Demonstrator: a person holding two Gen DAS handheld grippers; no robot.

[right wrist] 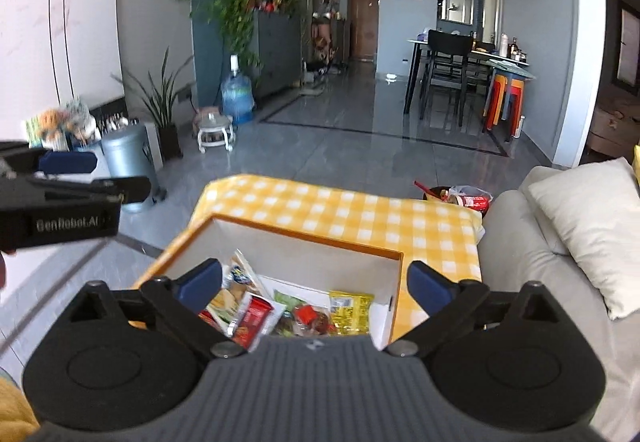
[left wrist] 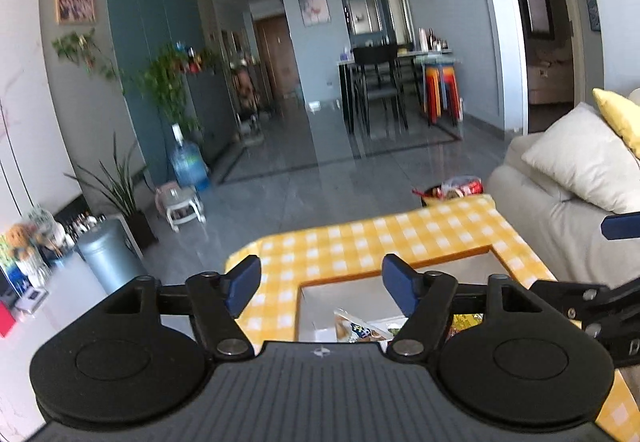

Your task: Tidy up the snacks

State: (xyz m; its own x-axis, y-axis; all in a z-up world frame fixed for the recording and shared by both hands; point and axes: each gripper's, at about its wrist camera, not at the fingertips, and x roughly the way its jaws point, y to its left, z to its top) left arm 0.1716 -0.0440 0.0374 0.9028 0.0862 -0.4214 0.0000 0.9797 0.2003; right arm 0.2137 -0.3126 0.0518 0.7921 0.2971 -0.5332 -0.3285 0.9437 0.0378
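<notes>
An open box [right wrist: 320,258] with a white inside and orange rim stands on a table with a yellow checked cloth [right wrist: 360,214]. Several snack packets lie in it: a red packet [right wrist: 254,318], a yellow packet [right wrist: 352,308], a green one [right wrist: 290,300]. My right gripper [right wrist: 314,284] is open and empty, just above the box. My left gripper [left wrist: 320,286] is open and empty over the box's left rim [left wrist: 340,280]; a snack packet [left wrist: 356,328] shows below it. Each gripper shows at the edge of the other's view.
A grey sofa with a white cushion [right wrist: 588,226] stands right of the table. A bin with rubbish [right wrist: 460,196] sits beyond the table's far corner. A metal can [right wrist: 126,158], plants and a water bottle [right wrist: 237,94] stand at the left wall. A dining table stands far back.
</notes>
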